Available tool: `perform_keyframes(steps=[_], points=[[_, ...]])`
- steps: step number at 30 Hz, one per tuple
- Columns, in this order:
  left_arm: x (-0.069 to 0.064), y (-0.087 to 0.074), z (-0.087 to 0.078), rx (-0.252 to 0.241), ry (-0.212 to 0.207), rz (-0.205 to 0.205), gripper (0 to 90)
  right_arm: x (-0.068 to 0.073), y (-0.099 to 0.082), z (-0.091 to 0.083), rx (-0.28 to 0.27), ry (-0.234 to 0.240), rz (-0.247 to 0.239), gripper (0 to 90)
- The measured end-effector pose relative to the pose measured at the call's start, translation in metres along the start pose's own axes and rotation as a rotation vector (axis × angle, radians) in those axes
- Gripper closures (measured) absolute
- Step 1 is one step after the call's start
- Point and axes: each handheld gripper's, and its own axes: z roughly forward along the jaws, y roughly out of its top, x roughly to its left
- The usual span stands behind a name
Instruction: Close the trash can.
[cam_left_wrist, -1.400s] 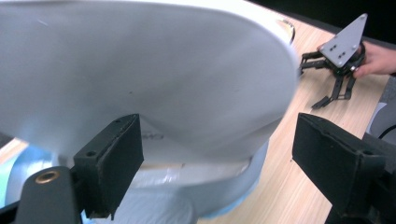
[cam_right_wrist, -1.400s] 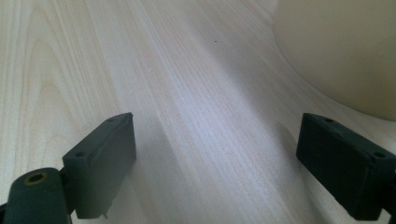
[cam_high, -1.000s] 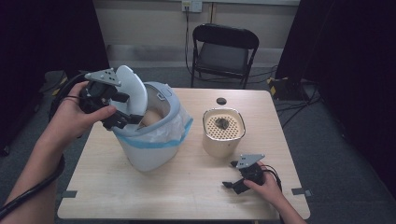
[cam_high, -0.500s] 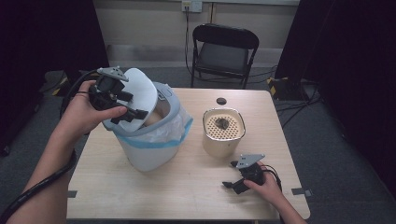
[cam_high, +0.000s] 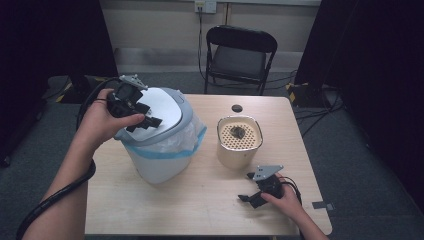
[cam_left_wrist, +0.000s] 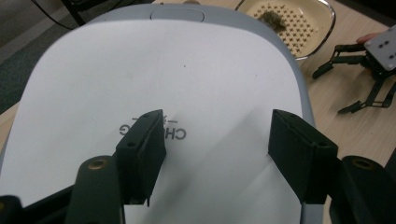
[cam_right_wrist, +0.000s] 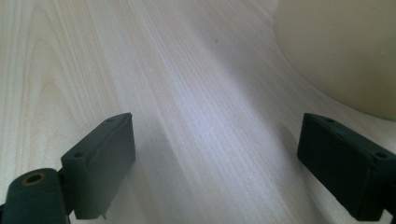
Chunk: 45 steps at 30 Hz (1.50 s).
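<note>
From above, a person's left tongs (cam_high: 145, 122) rest on the white lid (cam_high: 167, 112) of a grey-rimmed bin (cam_high: 160, 160), which stands on the left half of the worktop (cam_high: 200, 205), its blue-edged plastic liner (cam_high: 192, 142) puffing out under the rim. To the right of the bin sits a cream pot (cam_high: 239, 150) with a perforated insert holding a dark clump. A small dark disc (cam_high: 237, 108) lies beyond that pot. The right tongs (cam_high: 246, 187) lie on the wood, right of the bin and nearer the person, with their jaws spread and empty. Seen from the left gripper, the black jaws have just been closing, yet they stand apart over the printed middle of the lid and have nothing between them; whether they touch it cannot be told. The lid looks level and seated against the grey rim. Seen from the right gripper, wide-open jaws frame bare wood, and the wall of the cream pot (cam_right_wrist: 345, 56) is close ahead on the side away from the bin. The step in hand appears to be shutting the bin. The next move likely calls for a firm downward push near the front edge of the lid to latch it. The left tongs would then lift straight off, so that the light bin neither tips nor slides.
</note>
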Motion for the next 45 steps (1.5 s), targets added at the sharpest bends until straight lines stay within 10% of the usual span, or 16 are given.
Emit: perform_keyframes(steps=[40, 45], points=[[-0.001, 0.01, 0.019, -0.066, 0.047, -0.029, 38.1, 0.001, 0.001, 0.001, 0.009, 0.007, -0.006, 7.4], [-0.011, 0.003, 0.018, -0.119, -0.009, -0.028, 16.4, 0.001, 0.001, 0.001, 0.01, 0.005, -0.007, 7.3]])
